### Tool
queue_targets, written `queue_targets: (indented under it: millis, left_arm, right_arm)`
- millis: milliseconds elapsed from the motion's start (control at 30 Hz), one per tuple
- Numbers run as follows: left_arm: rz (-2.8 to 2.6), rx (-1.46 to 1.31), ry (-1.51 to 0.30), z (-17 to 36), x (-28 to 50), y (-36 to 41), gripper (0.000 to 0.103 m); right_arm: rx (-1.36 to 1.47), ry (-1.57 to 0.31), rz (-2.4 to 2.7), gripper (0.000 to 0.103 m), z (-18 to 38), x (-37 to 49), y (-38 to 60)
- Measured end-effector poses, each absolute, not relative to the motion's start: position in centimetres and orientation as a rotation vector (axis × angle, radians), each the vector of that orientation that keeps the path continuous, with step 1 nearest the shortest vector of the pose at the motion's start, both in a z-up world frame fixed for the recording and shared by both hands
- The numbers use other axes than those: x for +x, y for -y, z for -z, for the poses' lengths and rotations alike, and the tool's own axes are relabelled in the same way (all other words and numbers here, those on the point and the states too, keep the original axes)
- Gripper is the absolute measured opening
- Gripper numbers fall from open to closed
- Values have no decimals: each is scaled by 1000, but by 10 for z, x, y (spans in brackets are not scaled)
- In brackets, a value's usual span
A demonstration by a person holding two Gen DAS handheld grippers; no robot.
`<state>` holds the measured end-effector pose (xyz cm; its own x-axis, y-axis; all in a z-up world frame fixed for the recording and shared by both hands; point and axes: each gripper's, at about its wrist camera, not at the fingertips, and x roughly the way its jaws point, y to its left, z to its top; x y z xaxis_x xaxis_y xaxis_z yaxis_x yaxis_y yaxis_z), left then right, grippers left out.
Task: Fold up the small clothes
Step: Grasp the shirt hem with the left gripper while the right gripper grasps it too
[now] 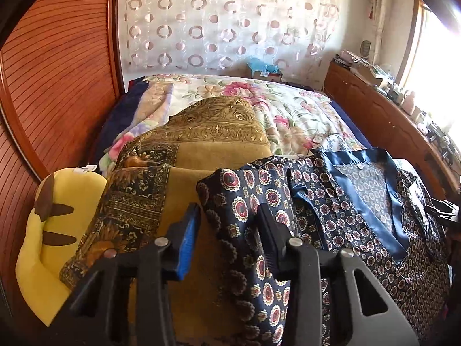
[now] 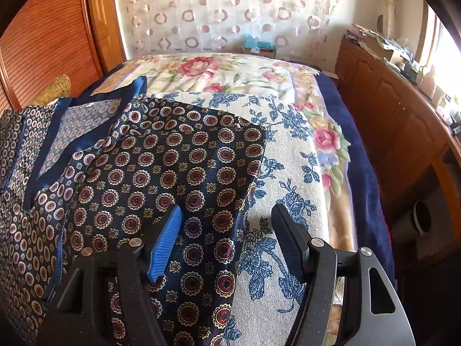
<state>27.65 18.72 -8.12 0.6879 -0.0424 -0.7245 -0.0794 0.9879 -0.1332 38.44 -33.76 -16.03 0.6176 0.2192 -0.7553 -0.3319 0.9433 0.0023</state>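
Note:
A navy satin top with red medallions and a plain blue collar band lies spread on the bed. In the left wrist view its sleeve runs down between the fingers of my left gripper. The jaws stand partly apart around the sleeve, with a gap still showing beside the blue pad. In the right wrist view the same top fills the left half. My right gripper stands wide open over the top's right edge, blue pad above the fabric, the other finger above the bedding.
A folded ochre patterned blanket and a yellow plush toy lie left of the top. A blue-flowered cloth and a floral bedspread cover the bed. A wooden cabinet lines the right side, a slatted wooden panel the left.

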Motion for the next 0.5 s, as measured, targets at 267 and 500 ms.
queue_targets:
  millis: [267,500]
  left_arm:
    - [63,-76,-768,68,263,-161,0]
    - [164,-24,-710,49,230,-115,0]
  right_arm:
    - [-192,-894,-366,66,159,409,328]
    - [-176,-898,-337,1,150,440,318]
